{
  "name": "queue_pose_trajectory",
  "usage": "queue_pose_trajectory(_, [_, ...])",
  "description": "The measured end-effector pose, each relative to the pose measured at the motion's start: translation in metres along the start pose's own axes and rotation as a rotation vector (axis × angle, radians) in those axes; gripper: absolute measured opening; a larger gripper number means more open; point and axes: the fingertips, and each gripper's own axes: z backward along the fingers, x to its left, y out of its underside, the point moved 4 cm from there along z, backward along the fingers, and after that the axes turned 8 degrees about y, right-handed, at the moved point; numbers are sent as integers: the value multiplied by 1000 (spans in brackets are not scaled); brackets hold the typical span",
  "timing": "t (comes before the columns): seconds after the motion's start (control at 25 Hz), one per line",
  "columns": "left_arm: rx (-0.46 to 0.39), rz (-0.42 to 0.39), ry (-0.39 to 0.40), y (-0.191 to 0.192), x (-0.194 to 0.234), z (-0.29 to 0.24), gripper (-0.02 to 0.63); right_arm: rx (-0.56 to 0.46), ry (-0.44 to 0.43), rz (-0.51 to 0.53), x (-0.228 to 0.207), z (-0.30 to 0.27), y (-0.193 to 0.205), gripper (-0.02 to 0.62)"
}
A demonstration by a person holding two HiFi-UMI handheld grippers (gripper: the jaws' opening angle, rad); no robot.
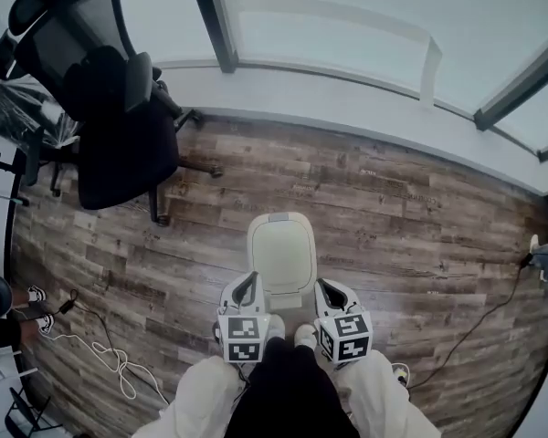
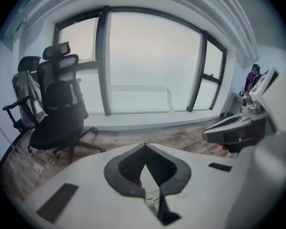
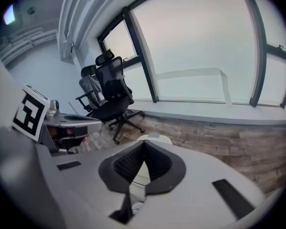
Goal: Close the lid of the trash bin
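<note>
Head view: left gripper (image 1: 247, 287) and right gripper (image 1: 329, 292), fingers (image 2: 126, 168) closed, empty.

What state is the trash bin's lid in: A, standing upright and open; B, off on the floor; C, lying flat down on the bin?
C: the head view shows the lid lying flat over the trash bin.

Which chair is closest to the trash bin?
The bare black chair, whose wheeled base reaches toward the bin. The other chair, covered in plastic, stands behind it, farther from the bin.
</note>
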Motion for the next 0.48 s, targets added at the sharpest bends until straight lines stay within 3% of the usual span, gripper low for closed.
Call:
queue_pose_trajectory(0.2, [-41,1,-2,-45,-24,57,5,-50,3,-13,0,68,-35,23])
queue_pose_trajectory(0.48, [-139,-65,29,-105,-62,143,5,-142,-4,5,7,163,-93,23])
